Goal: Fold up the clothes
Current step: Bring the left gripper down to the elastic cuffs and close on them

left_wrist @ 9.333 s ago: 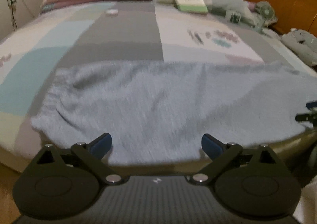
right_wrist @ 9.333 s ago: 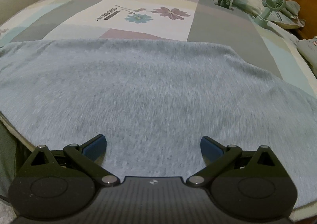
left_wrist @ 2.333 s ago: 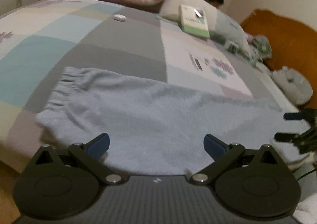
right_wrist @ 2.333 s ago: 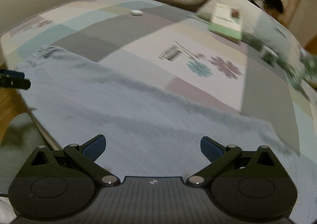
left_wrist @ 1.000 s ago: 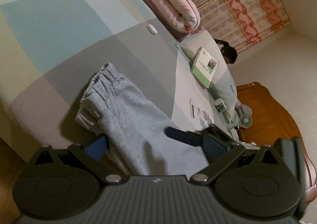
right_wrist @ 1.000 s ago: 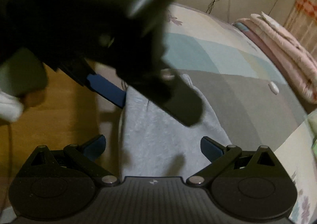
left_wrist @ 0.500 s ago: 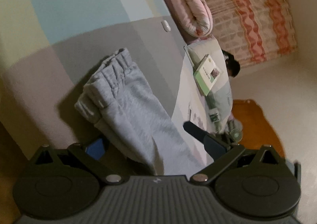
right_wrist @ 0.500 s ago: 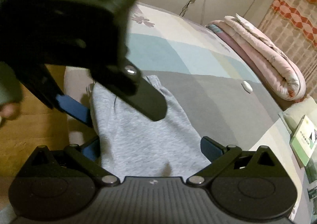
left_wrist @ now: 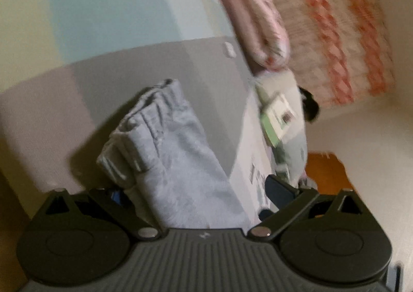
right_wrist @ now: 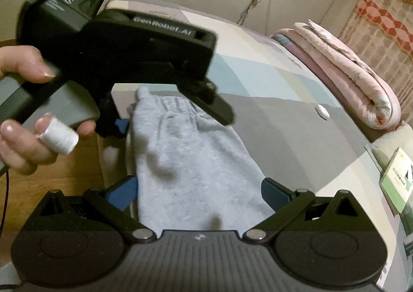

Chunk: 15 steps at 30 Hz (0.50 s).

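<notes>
Gripping the left tool (right_wrist: 170, 111), a hand (right_wrist: 23, 111) tilts it over grey trousers (right_wrist: 191, 163).

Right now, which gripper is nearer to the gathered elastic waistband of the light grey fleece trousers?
Left. The left gripper straddles the gathered waistband; the right gripper sits farther down the light grey trousers.

Dim room: bed (right_wrist: 271, 116) with patchwork sheet fills centre, folded pink quilt (right_wrist: 348, 70) upper right, red-patterned curtain (right_wrist: 387, 8) far right, wood floor (right_wrist: 51, 176) lower left.
</notes>
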Available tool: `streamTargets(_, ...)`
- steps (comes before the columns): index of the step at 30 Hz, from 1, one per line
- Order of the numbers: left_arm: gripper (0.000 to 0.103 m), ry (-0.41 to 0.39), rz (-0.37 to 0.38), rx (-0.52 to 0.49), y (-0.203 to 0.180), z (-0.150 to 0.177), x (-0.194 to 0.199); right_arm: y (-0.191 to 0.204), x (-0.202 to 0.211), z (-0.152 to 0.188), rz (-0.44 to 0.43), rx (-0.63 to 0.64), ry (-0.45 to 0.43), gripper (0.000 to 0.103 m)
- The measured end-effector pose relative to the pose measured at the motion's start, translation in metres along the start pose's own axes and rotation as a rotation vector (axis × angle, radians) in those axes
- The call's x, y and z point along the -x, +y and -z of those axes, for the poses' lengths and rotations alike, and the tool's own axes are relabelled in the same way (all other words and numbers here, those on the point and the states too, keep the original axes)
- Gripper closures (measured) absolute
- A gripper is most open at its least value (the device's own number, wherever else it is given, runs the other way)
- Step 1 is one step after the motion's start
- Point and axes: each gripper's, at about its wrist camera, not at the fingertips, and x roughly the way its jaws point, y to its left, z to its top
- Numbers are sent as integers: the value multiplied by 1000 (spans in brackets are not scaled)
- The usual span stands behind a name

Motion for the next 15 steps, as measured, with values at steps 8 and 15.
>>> streamTargets(8, 15, -72, -30, -54, 2, 6, -2, -9, 22, 14, 23, -46, -13, 0)
streamTargets(15, 37, -108, -75, -15, 10, 7, 5, -19, 36, 21, 32, -70, -33, 0)
